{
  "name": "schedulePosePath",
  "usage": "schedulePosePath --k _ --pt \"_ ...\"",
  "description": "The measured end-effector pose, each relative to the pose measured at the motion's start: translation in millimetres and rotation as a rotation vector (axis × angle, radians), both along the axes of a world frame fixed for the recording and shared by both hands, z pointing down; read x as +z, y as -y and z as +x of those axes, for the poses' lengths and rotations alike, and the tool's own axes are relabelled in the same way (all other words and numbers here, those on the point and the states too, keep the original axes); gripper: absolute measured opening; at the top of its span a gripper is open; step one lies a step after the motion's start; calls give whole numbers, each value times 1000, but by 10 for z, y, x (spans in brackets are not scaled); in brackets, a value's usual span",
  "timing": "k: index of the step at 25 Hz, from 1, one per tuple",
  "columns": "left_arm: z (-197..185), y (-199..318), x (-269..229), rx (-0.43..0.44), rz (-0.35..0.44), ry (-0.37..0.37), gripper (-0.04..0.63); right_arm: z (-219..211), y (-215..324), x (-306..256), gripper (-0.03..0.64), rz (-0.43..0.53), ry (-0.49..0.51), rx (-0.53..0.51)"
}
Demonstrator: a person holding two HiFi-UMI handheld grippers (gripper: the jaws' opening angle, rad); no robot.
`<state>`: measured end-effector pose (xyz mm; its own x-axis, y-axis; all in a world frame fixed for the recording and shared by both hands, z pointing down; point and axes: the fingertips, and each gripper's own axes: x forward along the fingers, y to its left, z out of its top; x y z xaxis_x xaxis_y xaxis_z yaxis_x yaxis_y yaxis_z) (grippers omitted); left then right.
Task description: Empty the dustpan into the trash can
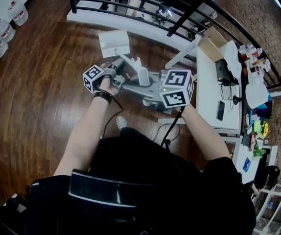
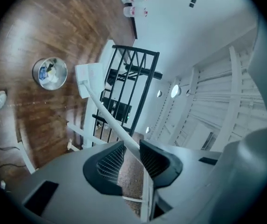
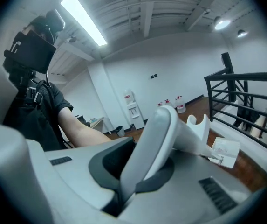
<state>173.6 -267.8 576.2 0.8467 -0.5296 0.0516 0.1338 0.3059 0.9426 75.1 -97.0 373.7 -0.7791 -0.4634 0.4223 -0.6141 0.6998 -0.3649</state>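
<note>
Showing trash can [image 2: 49,73], left gripper view only, right claw [image 3: 140,168] gripping dustpan [image 3: 160,132]

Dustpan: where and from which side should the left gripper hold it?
Probably the thin white shaft, closing across it from both sides: it is straight, slim and runs between the open left gripper's jaws. The right gripper holds the thick grip.

I see the white long-handled dustpan [image 1: 114,43] raised, pan at the far end. The round trash can [image 2: 50,73] stands upright on the floor nearby.
</note>
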Motion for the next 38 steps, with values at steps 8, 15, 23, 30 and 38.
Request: schedulePosePath --k 8,15,23,30,38 --pt "643 -341 -267 83 -56 -164 255 195 -420 -52 11 9 -118 -2" --pt "952 -796 -382 220 -86 -171 167 324 -711 -69 12 -19 -151 -23" --pt "1085 -1083 -327 229 -128 -176 163 412 -1068 25 11 -118 -258 -189" --pt "1040 -1069 -59 90 -202 -134 158 420 -1423 224 9 -251 -429 -426" --pt "878 -1164 117 39 -266 -136 156 345 -1599 339 8 -376 -503 -611"
